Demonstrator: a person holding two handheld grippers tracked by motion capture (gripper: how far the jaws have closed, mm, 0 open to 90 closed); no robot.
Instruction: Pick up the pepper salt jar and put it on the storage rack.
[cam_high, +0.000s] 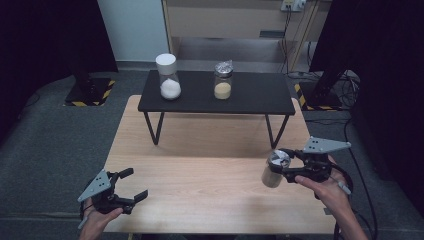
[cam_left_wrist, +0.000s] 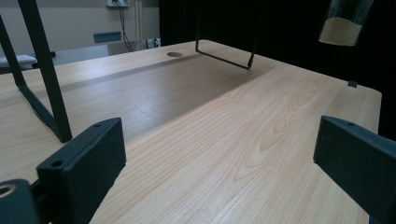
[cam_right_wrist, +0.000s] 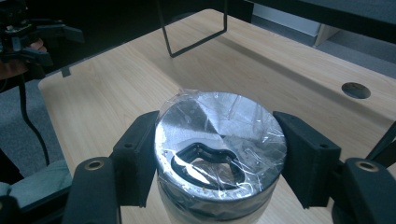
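Foil-capped jar (cam_high: 274, 170) of tan granules: clamped near its lid by the right gripper (cam_high: 289, 169), aloft over the wooden table's (cam_high: 210, 190) right side. Step judged: carry; next, a level, upright set-down, perhaps on the black shelf (cam_high: 250, 97). Left gripper (cam_high: 131, 187): jaws wide, empty, low at left.

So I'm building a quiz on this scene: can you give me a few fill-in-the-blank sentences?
1. The right gripper is shut on a ____ with a film-wrapped metal lid.
2. The left gripper has its jaws ____.
3. On the black raised shelf stand ____ jars.
4. The jar with white powder stands to the ____ of the jar with tan powder in the high view.

Missing words: jar; open; two; left
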